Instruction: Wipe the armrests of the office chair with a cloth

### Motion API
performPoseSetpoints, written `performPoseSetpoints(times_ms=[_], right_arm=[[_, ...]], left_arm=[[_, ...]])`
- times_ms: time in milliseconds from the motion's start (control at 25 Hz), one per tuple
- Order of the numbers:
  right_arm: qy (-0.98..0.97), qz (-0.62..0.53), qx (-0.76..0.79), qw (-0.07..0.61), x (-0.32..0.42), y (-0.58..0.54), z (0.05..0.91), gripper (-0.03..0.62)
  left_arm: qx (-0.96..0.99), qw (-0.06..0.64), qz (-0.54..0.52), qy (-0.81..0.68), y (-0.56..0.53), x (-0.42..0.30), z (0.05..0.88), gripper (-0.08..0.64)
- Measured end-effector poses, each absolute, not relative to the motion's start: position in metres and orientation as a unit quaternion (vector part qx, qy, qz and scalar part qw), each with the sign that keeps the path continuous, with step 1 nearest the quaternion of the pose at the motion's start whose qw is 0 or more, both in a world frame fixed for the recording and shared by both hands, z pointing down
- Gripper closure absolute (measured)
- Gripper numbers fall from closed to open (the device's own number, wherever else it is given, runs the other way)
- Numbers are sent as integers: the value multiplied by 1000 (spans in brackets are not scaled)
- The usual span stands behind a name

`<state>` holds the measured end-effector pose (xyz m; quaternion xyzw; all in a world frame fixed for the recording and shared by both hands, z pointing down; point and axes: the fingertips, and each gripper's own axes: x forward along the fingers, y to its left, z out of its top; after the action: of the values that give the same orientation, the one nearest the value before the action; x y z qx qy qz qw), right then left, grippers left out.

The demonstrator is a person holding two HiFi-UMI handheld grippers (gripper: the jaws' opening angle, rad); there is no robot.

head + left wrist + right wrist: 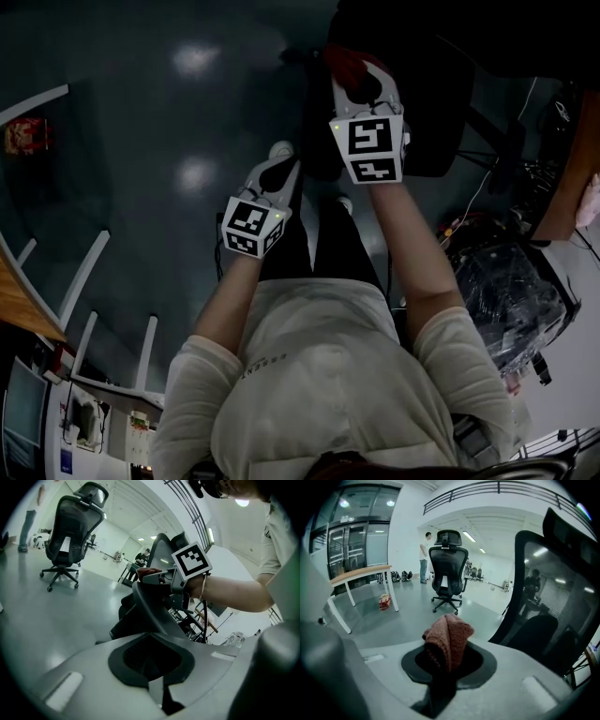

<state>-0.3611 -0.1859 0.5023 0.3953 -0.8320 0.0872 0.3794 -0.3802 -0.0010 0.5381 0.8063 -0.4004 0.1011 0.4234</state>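
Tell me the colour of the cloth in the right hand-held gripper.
The cloth is reddish brown, clearest in the right gripper view.

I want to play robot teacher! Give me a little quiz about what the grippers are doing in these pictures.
1. True or false: the left gripper is holding the cloth.
2. What colour is the cloth? A) blue B) reddish-brown C) white
3. Fill in: in the right gripper view, the dark mesh thing close by on the right is the back of an office ____.

Key:
1. False. The right gripper holds it, and the left one holds nothing.
2. B
3. chair
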Motion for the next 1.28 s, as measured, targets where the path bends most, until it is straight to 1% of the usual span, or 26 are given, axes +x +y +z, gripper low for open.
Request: performPoseSetpoints(times_ms=[440, 720, 920, 1280], right_arm=[[-847, 119, 355, 377, -384, -120, 503, 542], [-863, 148, 332, 352, -387, -54, 499, 543], [-871, 181, 315, 330, -378, -9, 497, 543], [-866, 243, 301, 316, -345, 46, 494, 543]], left_arm=[[799, 421, 93, -419, 17, -378, 536, 551], [796, 416, 88, -431, 37, -373, 534, 551], [790, 405, 94, -450, 43, -379, 534, 551], [782, 399, 97, -469, 46, -378, 531, 551]])
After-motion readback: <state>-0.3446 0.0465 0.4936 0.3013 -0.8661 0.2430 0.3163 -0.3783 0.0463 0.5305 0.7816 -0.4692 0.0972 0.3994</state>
